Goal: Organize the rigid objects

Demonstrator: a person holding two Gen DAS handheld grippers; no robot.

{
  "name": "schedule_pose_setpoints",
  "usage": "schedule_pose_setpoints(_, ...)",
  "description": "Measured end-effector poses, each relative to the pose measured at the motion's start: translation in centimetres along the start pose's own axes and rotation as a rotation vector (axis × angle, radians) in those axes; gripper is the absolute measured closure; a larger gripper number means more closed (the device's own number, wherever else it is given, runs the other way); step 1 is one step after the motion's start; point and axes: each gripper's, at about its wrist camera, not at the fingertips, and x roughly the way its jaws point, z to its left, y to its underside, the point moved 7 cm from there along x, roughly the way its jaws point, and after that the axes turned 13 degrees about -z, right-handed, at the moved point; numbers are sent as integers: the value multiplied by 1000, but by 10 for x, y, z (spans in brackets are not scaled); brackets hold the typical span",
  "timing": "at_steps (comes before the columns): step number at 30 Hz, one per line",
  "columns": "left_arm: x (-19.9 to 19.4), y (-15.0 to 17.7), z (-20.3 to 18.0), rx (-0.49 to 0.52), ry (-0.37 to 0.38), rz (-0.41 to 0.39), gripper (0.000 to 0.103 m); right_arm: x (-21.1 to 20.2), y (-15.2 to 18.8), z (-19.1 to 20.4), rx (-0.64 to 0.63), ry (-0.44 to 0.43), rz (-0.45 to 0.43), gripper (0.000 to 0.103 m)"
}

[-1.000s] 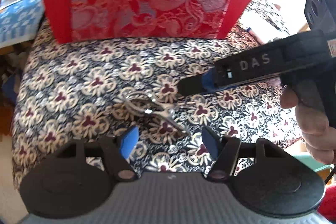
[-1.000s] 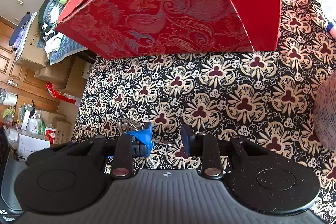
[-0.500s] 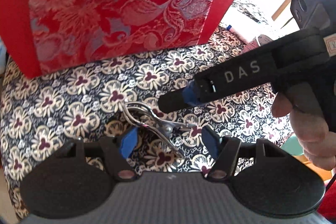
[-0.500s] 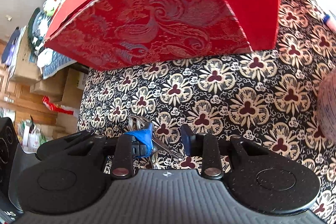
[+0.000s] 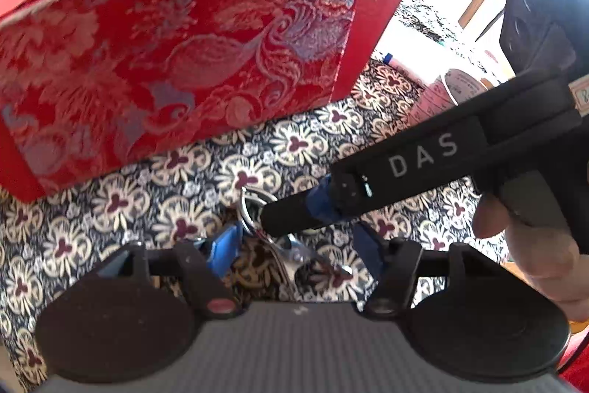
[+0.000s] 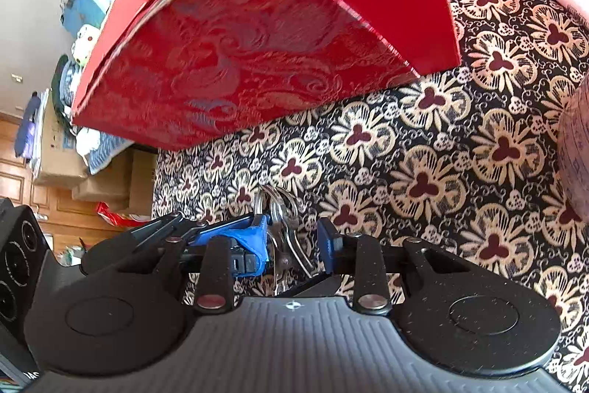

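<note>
Honestly that key bunch [image 6: 281, 227] looks light, stiff and slippery — both the left tongs [image 5: 294, 247] and right tongs [image 6: 292, 238] sit open around it, so I'd pinch the ring [image 5: 250, 209].

The lower part of a metal key bunch [image 5: 283, 245] is lying hidden behind the left gripper [image 5: 294, 245] body in the left wrist view, while the right gripper [image 5: 287, 214] finger is covering part of its ring, so a grip cannot be told. In the right wrist view the bunch [image 6: 283, 231] is dipping behind the right gripper [image 6: 294, 238], and the red brocade box [image 6: 257, 61] is showing blurred and running off the top edge. A patterned roll [image 6: 576, 150] is being cut off at the right edge.
</note>
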Motion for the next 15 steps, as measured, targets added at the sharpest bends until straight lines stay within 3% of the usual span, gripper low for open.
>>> schedule_pose_setpoints(15, 27, -30, -1, 9, -14, -25, 37, 4, -34, -14, -17, -24, 6, 89)
